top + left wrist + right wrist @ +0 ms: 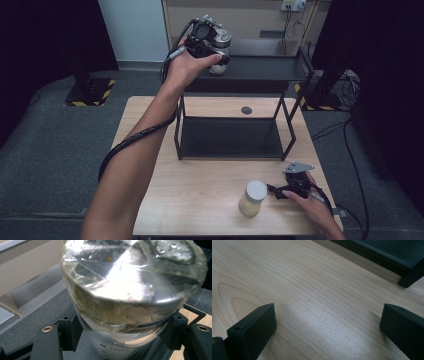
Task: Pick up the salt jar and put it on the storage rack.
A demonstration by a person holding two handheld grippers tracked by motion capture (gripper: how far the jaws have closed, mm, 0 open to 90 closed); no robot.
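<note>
**Q:** High view, upper part: what is my left claw (218, 52) doing?

**A:** I have it raised over the top tier of the black two-tier metal shelf rack (260, 70) at the far side of the light wooden table (200, 180). Its jaws are clamped on a clear glass jar with a silver lid wrapped in clear film (220, 47), and the jar's base appears to be at the top shelf surface. In the left gripper view, the jar (130, 290) sits between the two black jaws, which press on its body just below the lid; faint printed markings show lower on the glass.

**Q:** And my right claw (275, 191)?

**A:** I hold it low at the near right of the table, with the grey three-cornered plate on top. In the right gripper view, its jaws stand wide apart with bare wood grain between them and a foot of the rack (409, 277) farther off.

**Q:** Anything beside it?

**A:** A second jar with a white lid and pale yellowish contents (252, 198) stands upright on the table, just beside the right claw, apart from its jaws.
</note>
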